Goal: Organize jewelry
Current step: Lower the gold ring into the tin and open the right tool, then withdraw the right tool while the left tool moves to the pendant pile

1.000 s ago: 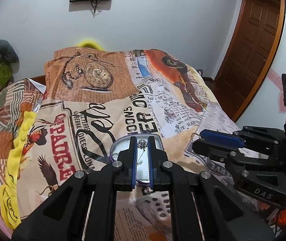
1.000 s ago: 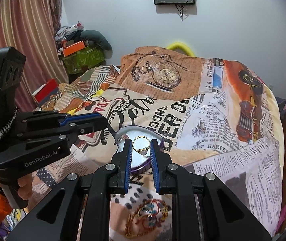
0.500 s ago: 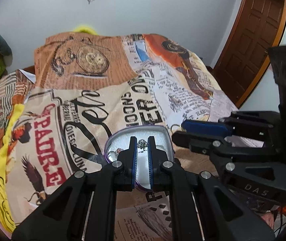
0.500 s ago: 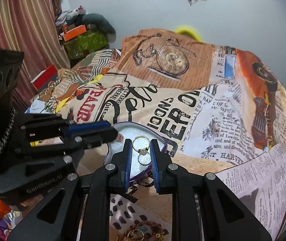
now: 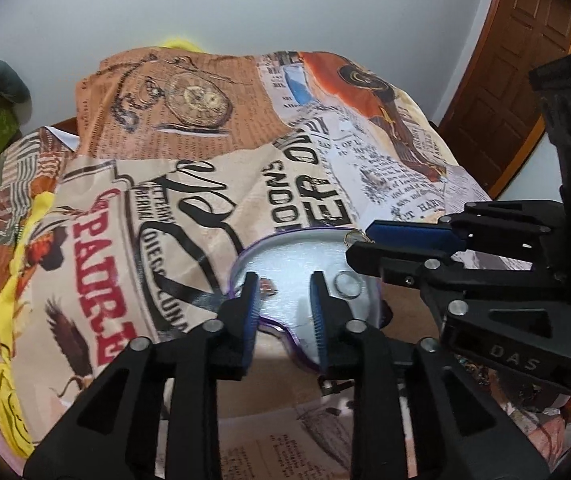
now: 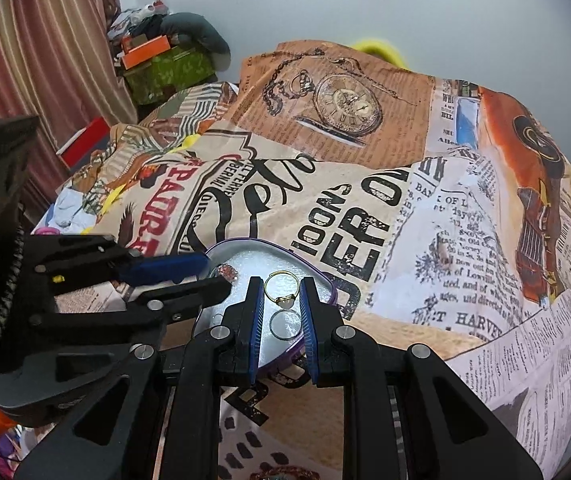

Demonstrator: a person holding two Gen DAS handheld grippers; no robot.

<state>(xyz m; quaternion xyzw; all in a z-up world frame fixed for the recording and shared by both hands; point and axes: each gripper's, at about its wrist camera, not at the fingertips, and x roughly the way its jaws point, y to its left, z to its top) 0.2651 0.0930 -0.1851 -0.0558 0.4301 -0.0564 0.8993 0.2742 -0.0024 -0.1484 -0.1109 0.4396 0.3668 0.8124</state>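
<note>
A purple-rimmed heart-shaped tin (image 5: 245,254) (image 6: 325,280) with a white lining lies on the printed bedspread. My left gripper (image 5: 284,284) is open just over the tin; a small silver sparkly piece (image 5: 267,287) (image 6: 227,271) lies in the tin next to its left finger. A silver ring (image 5: 348,285) (image 6: 284,325) lies flat in the tin. My right gripper (image 6: 282,294) is shut on a gold ring with a pale stone (image 6: 281,290), held above the tin. The right gripper shows in the left wrist view (image 5: 359,246), the left gripper in the right wrist view (image 6: 215,276).
The bedspread (image 6: 425,240) covers the whole bed. A gold and multicoloured jewelry piece (image 6: 281,472) lies at the near edge. Clutter and boxes (image 6: 157,60) stand by the curtain at the left. A wooden door (image 5: 525,60) is at the right.
My left gripper has opened and let the silver sparkly piece drop into the tin. Both grippers have come lower and closer over the tin. The right gripper still holds the gold ring.
</note>
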